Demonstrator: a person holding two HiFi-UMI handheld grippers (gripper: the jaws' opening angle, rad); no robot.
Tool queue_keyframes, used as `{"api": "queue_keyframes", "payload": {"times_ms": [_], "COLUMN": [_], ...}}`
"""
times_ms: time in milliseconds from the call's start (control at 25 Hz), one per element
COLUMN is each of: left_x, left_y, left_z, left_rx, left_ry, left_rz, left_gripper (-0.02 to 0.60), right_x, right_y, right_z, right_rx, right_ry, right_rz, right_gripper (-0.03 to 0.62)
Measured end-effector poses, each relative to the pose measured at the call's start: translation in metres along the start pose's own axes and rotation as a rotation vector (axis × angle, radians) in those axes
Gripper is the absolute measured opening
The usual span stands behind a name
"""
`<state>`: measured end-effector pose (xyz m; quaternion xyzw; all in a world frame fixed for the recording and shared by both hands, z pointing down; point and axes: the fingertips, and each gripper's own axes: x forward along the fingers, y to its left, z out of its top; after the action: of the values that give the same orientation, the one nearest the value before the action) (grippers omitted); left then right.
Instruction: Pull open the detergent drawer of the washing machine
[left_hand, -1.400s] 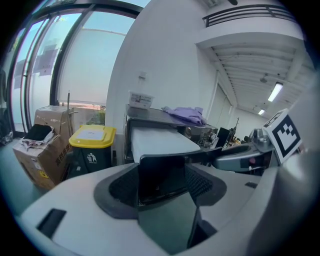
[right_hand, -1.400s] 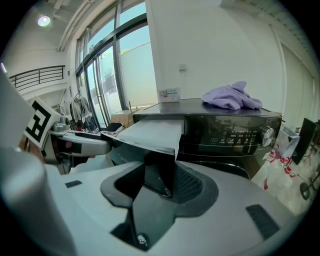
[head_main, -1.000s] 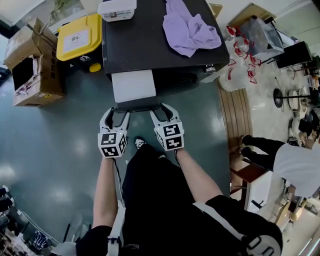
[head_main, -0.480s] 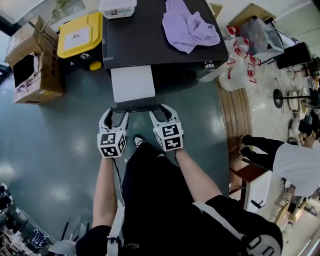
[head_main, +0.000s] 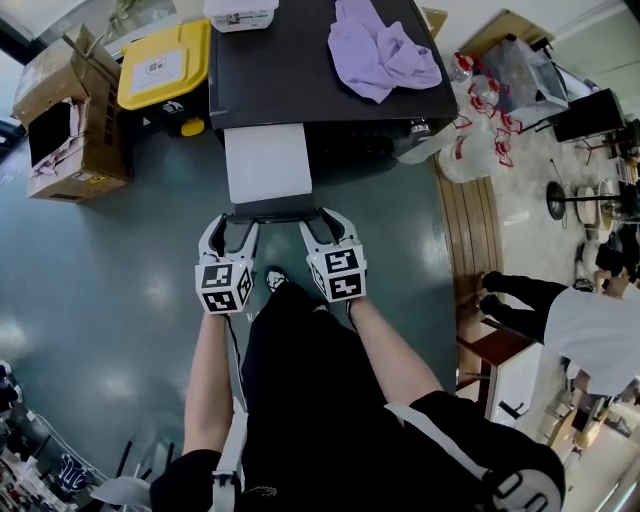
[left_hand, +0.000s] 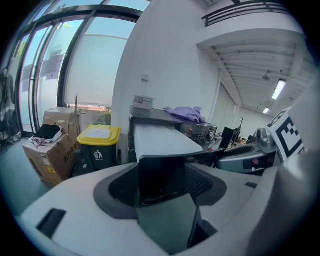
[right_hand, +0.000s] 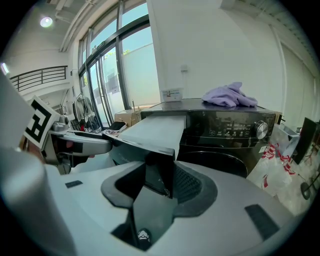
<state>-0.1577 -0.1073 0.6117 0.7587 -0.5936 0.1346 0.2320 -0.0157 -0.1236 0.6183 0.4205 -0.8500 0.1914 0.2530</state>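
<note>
Two claws clench the dark front panel (head_main: 272, 210) of the detergent drawer (head_main: 266, 165): the left claw (head_main: 228, 228) grips its left end, the right claw (head_main: 325, 222) its right end, with the panel wedged between each pair of jaws. The white drawer juts well out of the black washing machine (head_main: 300, 90). A purple cloth (head_main: 380, 45) lies on the machine's top; a yellow-lidded bin (head_main: 165, 65) and a cardboard box (head_main: 65, 110) stand to its left, apart from the drawer

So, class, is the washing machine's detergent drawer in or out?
Out: the drawer juts well forward from the washing machine.
</note>
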Motion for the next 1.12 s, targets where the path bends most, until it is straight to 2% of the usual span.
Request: {"api": "queue_keyframes", "payload": {"times_ms": [1120], "left_x": [-0.028], "left_y": [-0.015], "left_z": [-0.021], "left_rx": [-0.009], "left_ry": [0.000], "left_rz": [0.010], "left_gripper": [0.273], "right_x": [-0.026], "right_y": [0.013], "right_z": [-0.023], "right_rx": [-0.005], "right_ry": [0.011], "right_rz": [0.004], "right_gripper": [0.173]}}
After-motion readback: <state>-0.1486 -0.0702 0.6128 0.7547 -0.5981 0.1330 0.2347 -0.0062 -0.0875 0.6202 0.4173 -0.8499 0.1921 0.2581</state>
